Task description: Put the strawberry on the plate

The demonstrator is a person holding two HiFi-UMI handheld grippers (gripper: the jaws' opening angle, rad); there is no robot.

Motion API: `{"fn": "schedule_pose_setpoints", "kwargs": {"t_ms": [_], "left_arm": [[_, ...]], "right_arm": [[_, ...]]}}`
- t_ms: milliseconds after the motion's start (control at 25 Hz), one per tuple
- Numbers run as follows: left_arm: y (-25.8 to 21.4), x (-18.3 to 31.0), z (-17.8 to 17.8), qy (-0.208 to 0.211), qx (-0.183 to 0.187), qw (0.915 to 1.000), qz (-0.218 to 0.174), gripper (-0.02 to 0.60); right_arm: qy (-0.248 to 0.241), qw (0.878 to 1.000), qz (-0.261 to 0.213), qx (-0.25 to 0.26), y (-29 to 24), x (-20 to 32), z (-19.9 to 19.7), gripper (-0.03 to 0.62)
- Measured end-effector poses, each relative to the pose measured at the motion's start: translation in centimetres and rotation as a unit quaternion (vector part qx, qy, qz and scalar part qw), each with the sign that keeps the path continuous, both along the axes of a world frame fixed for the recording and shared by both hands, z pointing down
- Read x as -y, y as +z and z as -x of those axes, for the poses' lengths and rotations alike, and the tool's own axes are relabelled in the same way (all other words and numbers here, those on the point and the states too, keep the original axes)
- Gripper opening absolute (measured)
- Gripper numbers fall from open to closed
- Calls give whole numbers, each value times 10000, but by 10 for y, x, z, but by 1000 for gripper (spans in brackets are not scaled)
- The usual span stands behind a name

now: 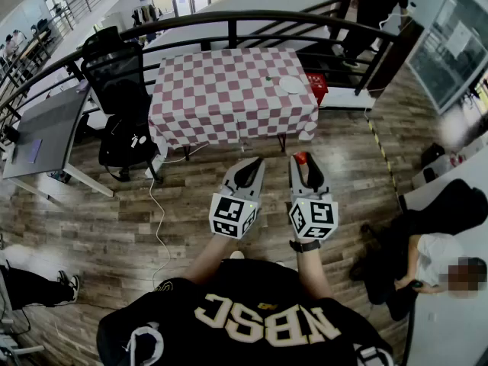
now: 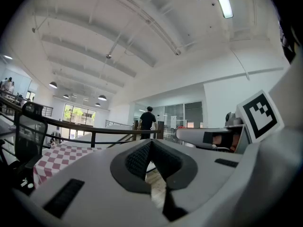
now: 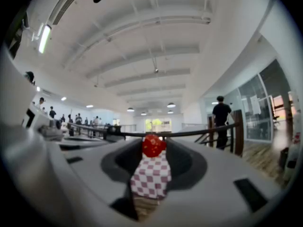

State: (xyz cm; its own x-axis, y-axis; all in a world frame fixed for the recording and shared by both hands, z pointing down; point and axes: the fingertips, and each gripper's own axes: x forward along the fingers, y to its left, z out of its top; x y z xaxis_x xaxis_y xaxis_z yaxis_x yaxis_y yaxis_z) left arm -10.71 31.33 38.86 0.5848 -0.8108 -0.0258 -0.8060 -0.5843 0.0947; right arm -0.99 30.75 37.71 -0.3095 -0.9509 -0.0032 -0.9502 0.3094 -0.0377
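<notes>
Pink-red and white checks across the tablecloth [image 1: 229, 90]; plain white on the plate [image 1: 292, 85]. Bright red with pale specks on the strawberry [image 3: 154, 145]. White shells and black inner lining on the left gripper [image 1: 258, 161] and right gripper [image 1: 299, 158], with black-and-white square markers on their cubes. Brown wood-plank grain over the floor [image 1: 191, 204]. Black for the chair [image 1: 118, 82] and railing [image 1: 229, 17]; grey on the desk [image 1: 46, 128]. Black shirt [image 1: 252, 319] with cream lettering.
</notes>
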Motion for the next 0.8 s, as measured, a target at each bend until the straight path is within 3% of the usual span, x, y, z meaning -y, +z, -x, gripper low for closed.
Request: {"fn": "schedule_pose_setpoints", "kwargs": {"t_ms": [520,800], "left_arm": [[23,9,49,-3,-330,9989,325,15],[31,48,48,-209,-470,9972,544,15]], "right_arm": [[-163,9990,284,-308,23,5,70,156],[-569,9943,887,155,65,49,82,156]]}}
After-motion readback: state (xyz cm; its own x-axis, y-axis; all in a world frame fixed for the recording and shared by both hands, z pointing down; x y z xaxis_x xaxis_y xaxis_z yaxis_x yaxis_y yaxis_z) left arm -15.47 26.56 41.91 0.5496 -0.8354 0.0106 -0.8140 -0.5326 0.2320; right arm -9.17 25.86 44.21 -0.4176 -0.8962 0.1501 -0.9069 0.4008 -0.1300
